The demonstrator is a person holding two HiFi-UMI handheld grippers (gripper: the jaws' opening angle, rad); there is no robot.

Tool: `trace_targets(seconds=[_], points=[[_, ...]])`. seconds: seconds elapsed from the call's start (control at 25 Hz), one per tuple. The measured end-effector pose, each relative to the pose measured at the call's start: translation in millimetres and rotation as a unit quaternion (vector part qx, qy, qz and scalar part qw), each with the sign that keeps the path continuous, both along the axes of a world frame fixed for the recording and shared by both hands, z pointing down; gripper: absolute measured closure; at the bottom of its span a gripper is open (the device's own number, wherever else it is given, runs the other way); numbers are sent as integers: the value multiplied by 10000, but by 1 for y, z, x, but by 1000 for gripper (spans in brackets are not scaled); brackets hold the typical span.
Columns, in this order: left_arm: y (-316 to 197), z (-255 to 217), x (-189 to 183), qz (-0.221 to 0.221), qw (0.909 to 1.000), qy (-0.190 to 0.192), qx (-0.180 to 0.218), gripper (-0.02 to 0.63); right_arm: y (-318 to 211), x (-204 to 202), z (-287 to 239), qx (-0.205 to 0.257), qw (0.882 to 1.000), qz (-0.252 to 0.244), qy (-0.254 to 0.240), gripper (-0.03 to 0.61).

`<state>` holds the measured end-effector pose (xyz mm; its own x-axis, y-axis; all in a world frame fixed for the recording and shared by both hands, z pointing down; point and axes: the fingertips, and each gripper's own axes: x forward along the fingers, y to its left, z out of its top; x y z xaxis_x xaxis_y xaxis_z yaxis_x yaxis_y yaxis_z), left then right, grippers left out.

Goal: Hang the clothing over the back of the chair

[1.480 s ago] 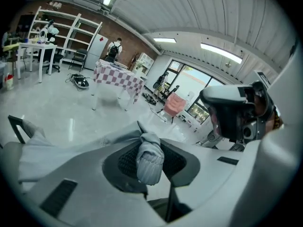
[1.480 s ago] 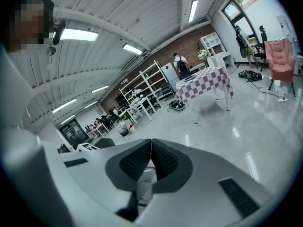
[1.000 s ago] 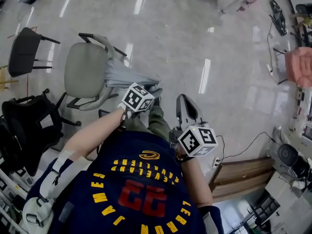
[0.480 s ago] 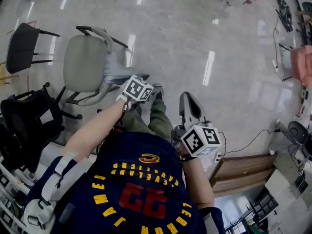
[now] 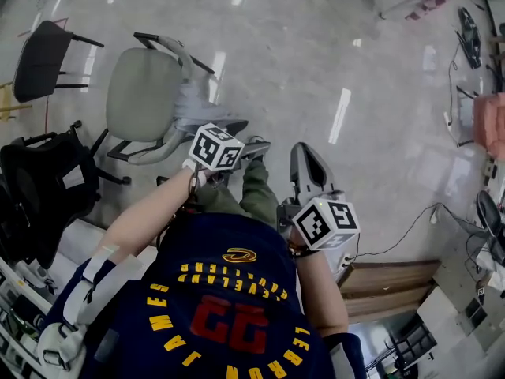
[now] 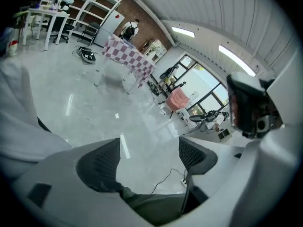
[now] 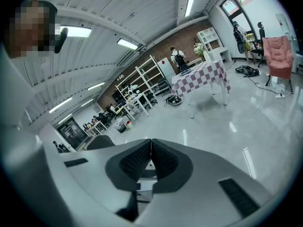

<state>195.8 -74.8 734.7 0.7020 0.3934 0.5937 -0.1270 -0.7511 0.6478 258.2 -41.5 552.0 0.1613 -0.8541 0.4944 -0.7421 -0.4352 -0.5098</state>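
A chair with a beige seat (image 5: pixel 146 105) stands on the floor at the upper left of the head view. Grey clothing (image 5: pixel 197 109) lies draped over its back, one end trailing toward me. My left gripper (image 5: pixel 259 144) hovers just beside that trailing end. Its jaws are opening, wide apart, with nothing between them (image 6: pixel 149 157). The pale cloth (image 6: pixel 19 126) shows at the left edge of the left gripper view. My right gripper (image 5: pixel 304 160) is lower right of the chair, away from the cloth. It is shut and empty, the pads meeting (image 7: pixel 151 162).
A black chair (image 5: pixel 43 61) and a black office chair (image 5: pixel 47 188) stand to the left. A checked-cloth table (image 7: pixel 201 77) and a pink chair (image 7: pixel 277 51) are farther off. A cable (image 5: pixel 394 235) runs over the glossy floor near a wooden unit (image 5: pixel 387 283).
My left gripper has let go of the grey clothing and opened wide; the cloth now rests on the chair back. The right gripper stays shut and has barely shifted.
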Motion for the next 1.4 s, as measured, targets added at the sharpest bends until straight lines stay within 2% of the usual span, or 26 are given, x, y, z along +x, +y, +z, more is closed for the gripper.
trace_targets(seconds=[0.12,0.24,0.4,0.64,0.76,0.92,1.04,1.08,1.24,1.4], points=[[-20,-49,-8,-221,9982,563,21,227,-6,-3,-4,3,9999,-116,29,569],[-48,-90,-31,-515,9941,942,161,229,-14,-9,-7,29,9996,-262,58,569],[-79,-145,-59,-933,9856,1387,271,229,-31,-18,-13,97,9986,-520,99,569],[-89,-219,-83,-1137,9700,2061,612,238,-61,-41,-25,227,9942,-1044,124,569],[-95,-255,-96,-1248,9578,2385,1004,308,-77,-56,-30,293,9906,-1328,137,569],[-105,-297,-114,-1335,9390,2694,1671,445,-101,-74,-37,405,9848,-1681,162,569],[-121,-319,-132,-1743,9244,2857,1830,585,-114,-90,-44,463,9805,-1903,176,569],[-128,-326,-137,-1929,9194,2904,1822,611,-118,-94,-46,478,9792,-1965,184,569],[-147,-347,-155,-2472,9015,3000,1901,611,-130,-103,-57,566,9747,-2150,238,569],[-160,-367,-165,-2694,8879,3087,2090,611,-145,-116,-73,810,9642,-2507,297,569]])
